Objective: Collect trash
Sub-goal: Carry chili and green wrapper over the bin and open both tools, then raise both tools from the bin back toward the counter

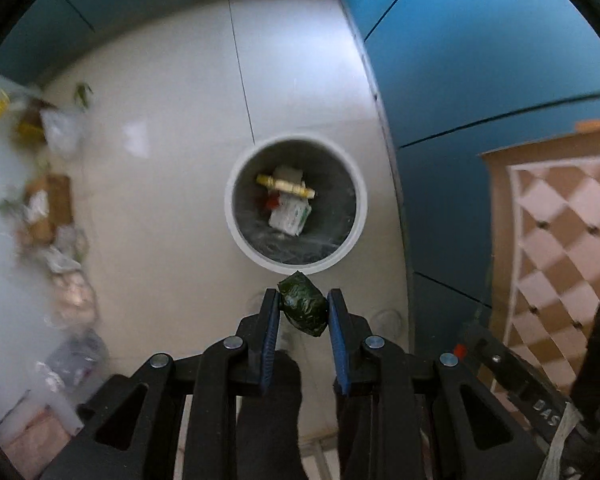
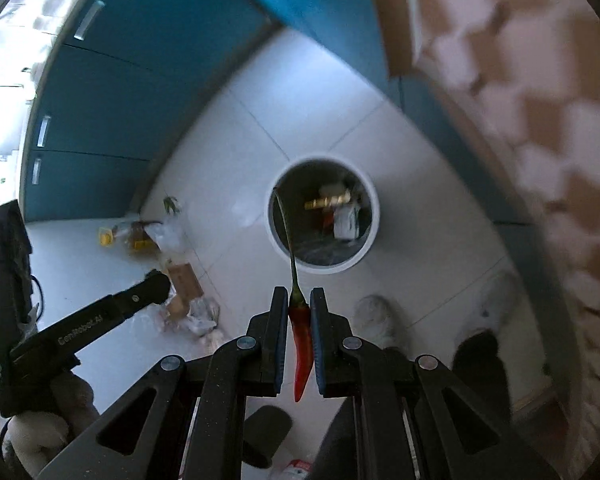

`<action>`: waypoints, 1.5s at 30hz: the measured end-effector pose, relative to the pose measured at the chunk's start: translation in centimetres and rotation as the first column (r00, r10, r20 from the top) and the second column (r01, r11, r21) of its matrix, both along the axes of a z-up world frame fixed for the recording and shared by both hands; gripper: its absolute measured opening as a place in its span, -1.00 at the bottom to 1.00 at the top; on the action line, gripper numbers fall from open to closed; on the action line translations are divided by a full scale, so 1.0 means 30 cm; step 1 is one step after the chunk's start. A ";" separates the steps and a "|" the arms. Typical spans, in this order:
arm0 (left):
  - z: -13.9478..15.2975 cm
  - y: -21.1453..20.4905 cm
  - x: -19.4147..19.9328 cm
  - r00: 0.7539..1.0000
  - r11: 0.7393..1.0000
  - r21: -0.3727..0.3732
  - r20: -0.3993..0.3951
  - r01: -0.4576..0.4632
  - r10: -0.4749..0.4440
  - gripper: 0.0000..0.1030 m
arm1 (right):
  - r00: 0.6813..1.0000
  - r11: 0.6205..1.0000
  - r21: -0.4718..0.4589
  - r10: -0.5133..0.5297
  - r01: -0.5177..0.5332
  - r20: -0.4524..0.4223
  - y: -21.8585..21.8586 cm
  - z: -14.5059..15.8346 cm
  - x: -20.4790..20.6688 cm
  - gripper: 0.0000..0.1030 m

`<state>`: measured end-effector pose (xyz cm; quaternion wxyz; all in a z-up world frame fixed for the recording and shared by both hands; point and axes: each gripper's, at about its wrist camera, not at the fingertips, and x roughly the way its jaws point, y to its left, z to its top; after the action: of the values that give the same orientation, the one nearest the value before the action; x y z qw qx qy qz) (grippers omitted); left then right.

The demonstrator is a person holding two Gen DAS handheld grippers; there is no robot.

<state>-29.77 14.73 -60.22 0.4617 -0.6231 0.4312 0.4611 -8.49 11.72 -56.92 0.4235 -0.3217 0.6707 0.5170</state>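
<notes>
My left gripper is shut on a dark green crumpled wrapper, held above the floor just short of the round white-rimmed trash bin. The bin holds a yellow tube and a white packet. My right gripper is shut on a red chili pepper with a long green stem that reaches over the bin. The left gripper's body also shows at the left of the right wrist view.
A pile of loose trash lies on the white tiled floor at the left: plastic bags, a brown carton, a yellow item, a cardboard box. Teal cabinets stand behind. A checkered brown panel stands at the right.
</notes>
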 end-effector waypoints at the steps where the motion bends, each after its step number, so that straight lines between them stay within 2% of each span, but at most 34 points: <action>1: -0.059 0.010 -0.011 1.000 1.000 -0.013 0.007 -0.003 0.003 -0.59 | 1.000 1.000 -0.016 0.006 -0.006 -0.002 0.013 -0.091 -0.024 -0.77; 4: -0.236 0.042 -0.024 1.000 0.999 -0.050 0.025 0.001 0.000 -0.59 | 1.000 0.999 -0.042 0.017 -0.017 0.004 0.049 -0.275 -0.053 -0.77; 5: -0.280 0.045 -0.023 0.999 0.998 -0.063 0.037 -0.003 0.005 -0.59 | 1.000 0.998 -0.057 0.013 -0.013 0.000 0.061 -0.358 -0.065 -0.77; 8: -0.409 0.069 -0.019 0.998 0.995 -0.100 0.066 -0.005 0.012 -0.59 | 1.000 0.996 -0.087 0.002 -0.003 -0.005 0.095 -0.520 -0.073 -0.77; 10: -0.471 0.082 -0.010 0.999 0.993 -0.114 0.047 0.012 -0.007 -0.59 | 1.000 0.995 -0.096 -0.003 0.003 -0.001 0.124 -0.618 -0.083 -0.77; 13: -0.525 0.105 0.005 0.999 0.991 -0.129 0.042 0.034 -0.029 -0.59 | 1.000 0.994 -0.110 -0.007 0.007 0.004 0.165 -0.735 -0.105 -0.77; 19: -0.568 0.135 0.003 0.999 0.991 -0.130 0.033 0.044 -0.040 -0.55 | 0.999 0.993 -0.117 0.021 -0.018 0.031 0.205 -0.856 -0.150 -0.77; 22: -0.571 0.142 -0.014 1.000 0.992 -0.125 0.027 0.017 -0.014 -0.52 | 0.999 0.992 -0.120 0.026 -0.022 0.031 0.225 -0.876 -0.155 -0.77; 24: -0.572 0.146 -0.025 1.000 0.993 -0.119 0.017 0.003 -0.001 -0.43 | 0.999 0.992 -0.128 0.024 -0.020 0.028 0.231 -0.887 -0.156 -0.76; 25: -0.566 0.146 -0.031 1.000 0.994 -0.113 0.007 0.000 0.001 -0.11 | 0.999 0.991 -0.133 0.027 -0.023 0.029 0.230 -0.885 -0.156 -0.76; 26: -0.568 0.148 -0.032 1.000 0.994 -0.106 -0.003 0.001 -0.001 0.34 | 0.999 0.989 -0.142 0.035 -0.030 0.035 0.233 -0.888 -0.160 -0.76; 28: -0.548 0.149 -0.040 0.999 0.997 -0.074 -0.036 0.004 -0.007 0.65 | 0.999 0.988 -0.150 0.044 -0.039 0.031 0.237 -0.895 -0.165 -0.70; 30: -0.536 0.146 -0.050 0.998 0.998 -0.064 -0.061 0.005 -0.009 0.77 | 0.997 0.987 -0.152 0.062 -0.055 0.044 0.239 -0.892 -0.171 -0.36; 31: -0.532 0.144 -0.055 0.997 0.998 -0.064 -0.071 0.006 -0.011 0.94 | 0.996 0.987 -0.146 0.069 -0.060 0.050 0.238 -0.882 -0.172 -0.27; 33: -0.517 0.134 -0.063 0.994 0.998 -0.054 -0.106 0.011 -0.017 0.99 | 0.994 0.988 -0.137 0.082 -0.072 0.068 0.240 -0.868 -0.173 0.00; 34: -0.505 0.129 -0.068 0.992 0.999 -0.046 -0.125 0.015 -0.020 0.99 | 0.993 0.988 -0.131 0.090 -0.080 0.077 0.239 -0.859 -0.176 0.07; 36: -0.479 0.118 -0.080 0.989 0.999 -0.035 -0.150 0.014 -0.019 0.99 | 0.988 0.987 -0.122 0.114 -0.100 0.106 0.239 -0.837 -0.182 0.48; 39: -0.429 0.090 -0.085 0.975 0.999 -0.010 -0.221 0.035 -0.036 0.99 | 0.971 0.983 -0.103 0.167 -0.151 0.171 0.234 -0.790 -0.197 0.94; 42: -0.361 0.057 -0.093 0.955 0.999 0.010 -0.294 0.051 -0.046 0.99 | 0.950 0.978 -0.089 0.203 -0.187 0.238 0.221 -0.732 -0.199 0.99; 45: -0.280 0.029 -0.104 0.941 0.998 0.036 -0.335 0.060 -0.045 0.99 | 0.937 0.975 -0.085 0.220 -0.204 0.273 0.207 -0.671 -0.194 1.00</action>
<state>-32.88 15.60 -68.63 0.4080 -0.5134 0.5091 0.5575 -14.29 17.93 -77.05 0.4471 -0.4737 0.5792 0.4901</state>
